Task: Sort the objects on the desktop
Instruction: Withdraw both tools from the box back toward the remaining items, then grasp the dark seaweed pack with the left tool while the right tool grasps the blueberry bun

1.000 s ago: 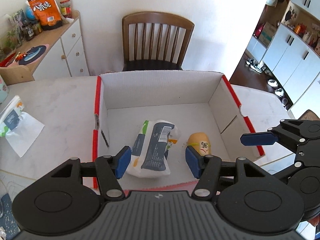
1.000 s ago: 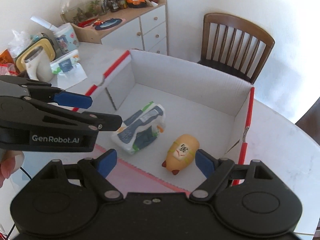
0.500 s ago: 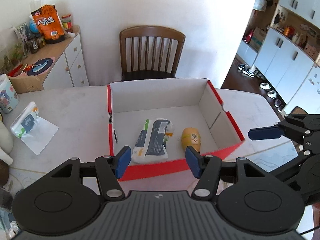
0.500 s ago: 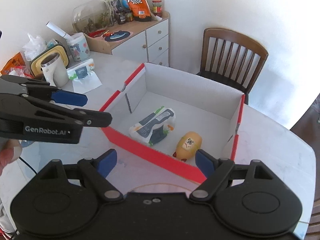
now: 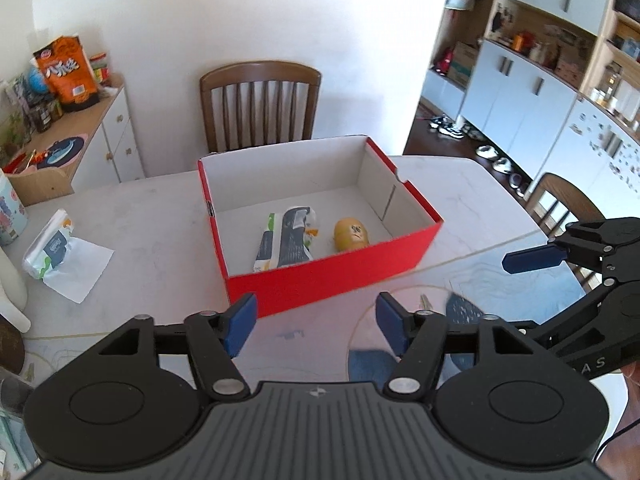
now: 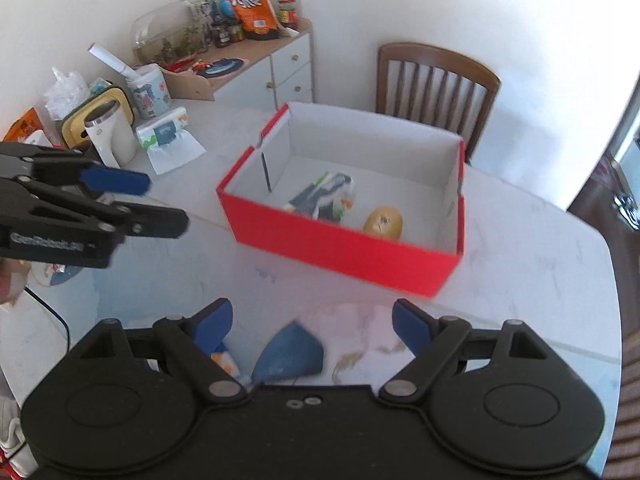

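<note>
Red box (image 5: 332, 276) near table edge (image 6: 614, 280)

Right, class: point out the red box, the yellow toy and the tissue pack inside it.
red box (image 5: 332, 280): left wrist view, near outer wall.
yellow toy (image 5: 351, 233): left wrist view, its face.
tissue pack (image 5: 286, 240): left wrist view, dark label.

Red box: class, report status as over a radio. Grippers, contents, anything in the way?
Left hand-held gripper open, just widened, nothing between the jaws. Right hand-held gripper open, empty. Red box holds tissue pack and yellow toy. Path to box clear.
</note>
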Available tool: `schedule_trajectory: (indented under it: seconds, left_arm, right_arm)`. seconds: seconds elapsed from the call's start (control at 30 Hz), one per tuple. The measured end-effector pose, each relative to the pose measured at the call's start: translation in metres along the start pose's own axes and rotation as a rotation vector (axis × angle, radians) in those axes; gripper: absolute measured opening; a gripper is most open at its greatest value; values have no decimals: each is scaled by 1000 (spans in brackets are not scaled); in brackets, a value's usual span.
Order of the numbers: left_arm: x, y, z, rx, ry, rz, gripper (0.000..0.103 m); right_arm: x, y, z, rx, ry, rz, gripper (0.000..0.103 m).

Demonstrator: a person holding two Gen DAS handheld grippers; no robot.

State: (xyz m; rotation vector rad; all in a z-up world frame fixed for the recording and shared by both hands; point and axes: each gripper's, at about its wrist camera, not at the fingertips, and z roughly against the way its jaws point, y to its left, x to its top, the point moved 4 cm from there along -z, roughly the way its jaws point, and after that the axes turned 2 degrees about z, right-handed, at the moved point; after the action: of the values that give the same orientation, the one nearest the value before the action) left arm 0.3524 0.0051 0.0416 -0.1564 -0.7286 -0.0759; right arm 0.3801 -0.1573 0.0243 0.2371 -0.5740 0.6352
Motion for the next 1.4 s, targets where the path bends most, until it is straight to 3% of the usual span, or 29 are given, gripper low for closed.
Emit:
schedule_trajectory:
  seconds: [0.27,0.43,0.63,0.8,0.93,1.4]
  left_arm:
    - [-34,-2,14,-34,-3,-45,68]
    - [-55,-2,19,-44,-5,-51,78]
    - [-82,-1,18,40,3,-77,83]
    - [-103,5,18,52,7,-51,86]
    - [-117,10,16,66,11,-40,103]
    - [-162,25,-8,121,55,-13,103]
  right_arm:
    - [-44,13,5,-47,8,-65,87]
    - [-64,18,7,-57,-27,-106,99]
    - [-94,21,-4,-92,-27,-144,99]
    - [-118,22,-19,-130,-1,-183,99]
    - [-132,20,-24,-156,-1,-225,101]
    - [-162,10,-48,-201,46,-294,102]
